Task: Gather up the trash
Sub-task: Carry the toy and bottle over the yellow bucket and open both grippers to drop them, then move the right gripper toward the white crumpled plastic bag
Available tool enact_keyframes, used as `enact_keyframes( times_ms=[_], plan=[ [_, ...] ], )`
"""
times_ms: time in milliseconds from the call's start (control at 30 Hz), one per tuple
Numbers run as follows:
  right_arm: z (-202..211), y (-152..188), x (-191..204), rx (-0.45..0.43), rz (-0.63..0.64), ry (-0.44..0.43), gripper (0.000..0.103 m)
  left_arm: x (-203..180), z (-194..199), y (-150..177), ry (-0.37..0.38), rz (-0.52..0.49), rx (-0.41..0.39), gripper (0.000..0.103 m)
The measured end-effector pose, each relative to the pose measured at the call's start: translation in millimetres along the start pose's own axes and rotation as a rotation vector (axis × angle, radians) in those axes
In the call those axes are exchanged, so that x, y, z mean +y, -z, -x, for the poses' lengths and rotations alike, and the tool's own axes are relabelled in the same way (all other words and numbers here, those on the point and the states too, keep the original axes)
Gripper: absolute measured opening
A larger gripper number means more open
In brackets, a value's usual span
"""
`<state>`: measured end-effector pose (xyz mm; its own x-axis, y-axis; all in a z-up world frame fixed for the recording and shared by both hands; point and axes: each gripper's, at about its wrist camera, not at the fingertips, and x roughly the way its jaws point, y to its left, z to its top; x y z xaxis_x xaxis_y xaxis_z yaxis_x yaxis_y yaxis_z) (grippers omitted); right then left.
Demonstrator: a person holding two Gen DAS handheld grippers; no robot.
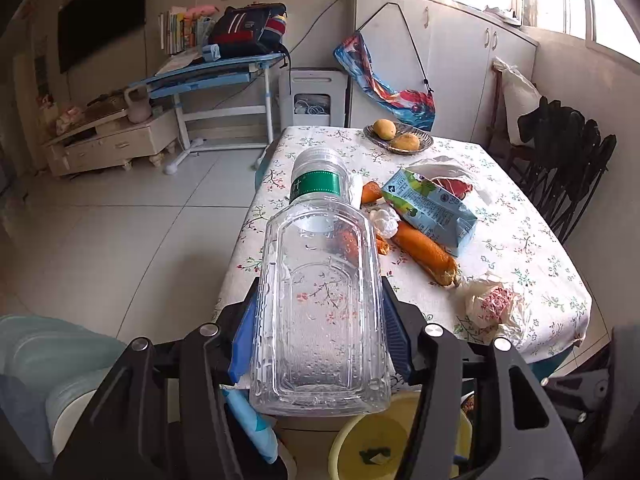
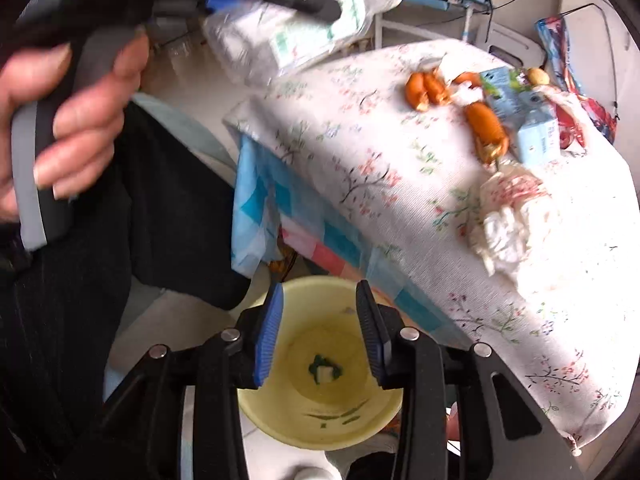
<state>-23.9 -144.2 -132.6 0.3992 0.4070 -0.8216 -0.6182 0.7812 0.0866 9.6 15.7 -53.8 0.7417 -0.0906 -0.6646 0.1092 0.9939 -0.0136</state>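
My left gripper is shut on a clear empty plastic bottle with a green label, held above the table's near edge. The bottle also shows in the right wrist view, blurred, at the top. My right gripper is open and empty, right above a yellow bin that stands on the floor below the table edge; the bin also shows under the bottle. On the floral tablecloth lie orange sausage wrappers, a blue drink carton and crumpled tissue.
A plate with two mangoes sits at the table's far end. A dark chair stands to the right of the table. A blue desk and a low cabinet are across the tiled floor. A small scrap lies in the bin.
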Motion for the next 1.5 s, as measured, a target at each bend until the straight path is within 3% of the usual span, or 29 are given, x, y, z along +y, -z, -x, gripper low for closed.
enact_keyframes(
  times_ms=[100,333,533,733,967,1100,1200,1333,1500],
  plan=[
    [28.4,-5.1,-17.0,-0.151,-0.082,0.054,0.055,-4.6,5.2,7.0,0.019,-0.02,0.0,0.053],
    [74.7,-3.4,-69.1,-0.364,-0.338,0.185,0.058,-23.1,23.0,32.7,0.175,-0.113,0.017,0.053],
    [96.7,8.4,-98.2,-0.444,-0.533,0.205,0.059,-43.4,32.6,64.5,0.31,-0.28,0.106,0.053],
    [101.3,21.3,-111.6,-0.454,-0.653,0.173,0.059,-71.3,35.7,107.1,0.401,-0.471,0.247,0.053],
    [96.1,22.1,-108.2,-0.433,-0.639,0.165,0.059,-102.1,20.0,145.2,0.363,-0.649,0.391,0.053],
    [95.5,23.2,-108.1,-0.427,-0.635,0.169,0.059,-115.0,13.2,151.8,0.322,-0.702,0.401,0.06],
    [96.0,25.0,-109.5,-0.426,-0.634,0.175,0.059,-113.7,12.6,140.6,0.291,-0.67,0.357,0.07],
    [96.4,25.5,-109.9,-0.423,-0.635,0.181,0.059,-102.4,12.1,118.4,0.26,-0.571,0.304,0.071],
    [96.3,24.8,-107.9,-0.418,-0.618,0.192,0.059,-76.7,16.0,85.2,0.141,-0.41,0.17,0.074]
  ],
)
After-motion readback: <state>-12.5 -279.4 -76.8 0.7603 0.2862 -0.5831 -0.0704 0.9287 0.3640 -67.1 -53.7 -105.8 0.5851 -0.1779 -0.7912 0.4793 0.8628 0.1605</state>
